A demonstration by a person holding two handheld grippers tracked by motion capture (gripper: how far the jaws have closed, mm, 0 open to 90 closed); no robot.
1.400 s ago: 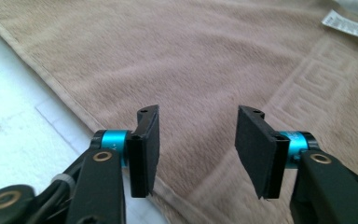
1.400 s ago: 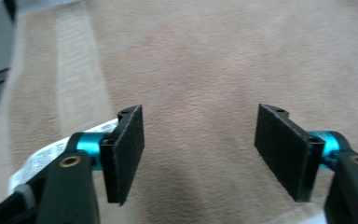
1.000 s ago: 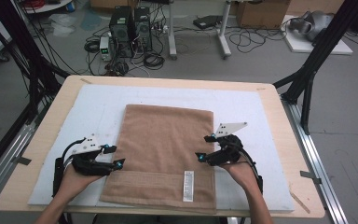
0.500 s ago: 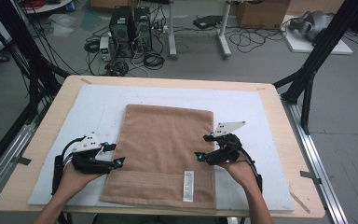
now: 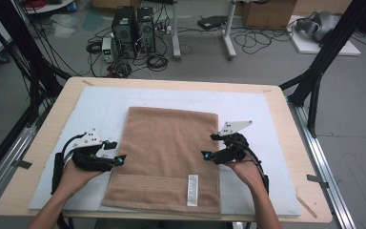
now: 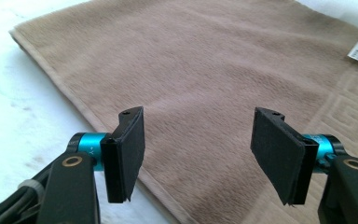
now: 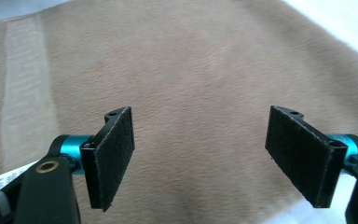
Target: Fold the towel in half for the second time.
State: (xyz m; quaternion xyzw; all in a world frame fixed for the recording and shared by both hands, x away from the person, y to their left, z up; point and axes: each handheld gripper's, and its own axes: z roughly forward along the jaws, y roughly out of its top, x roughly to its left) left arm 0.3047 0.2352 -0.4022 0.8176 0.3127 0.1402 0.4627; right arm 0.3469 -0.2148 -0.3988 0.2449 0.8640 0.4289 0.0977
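The wooden table (image 5: 43, 138) stood in a workshop of cables, computer towers (image 5: 133, 26) and black frame legs, with a white mat (image 5: 257, 114) covering most of its top. On that mat the brown towel (image 5: 169, 143) lay spread flat, its long sides running away from you and its white care label (image 5: 192, 190) face up near the corner closest to your right hand.

You held your left gripper (image 5: 118, 160) at the towel's left edge, pointing inward; in the left gripper view (image 6: 198, 154) its jaws stood apart with nothing between them, the hem passing just below the left pad. Your right gripper (image 5: 205, 155) sat at the opposite edge, about level with the other. In the right gripper view (image 7: 200, 158) those jaws were wide apart too, hovering over bare pile and gripping nothing.

By my reading, you had barely begun: the towel showed no fold or lifted corner, and neither edge had been pinched. Both grippers looked placed for a grasp on the side hems, so taking hold, lifting and whatever folding you intended was all left to do
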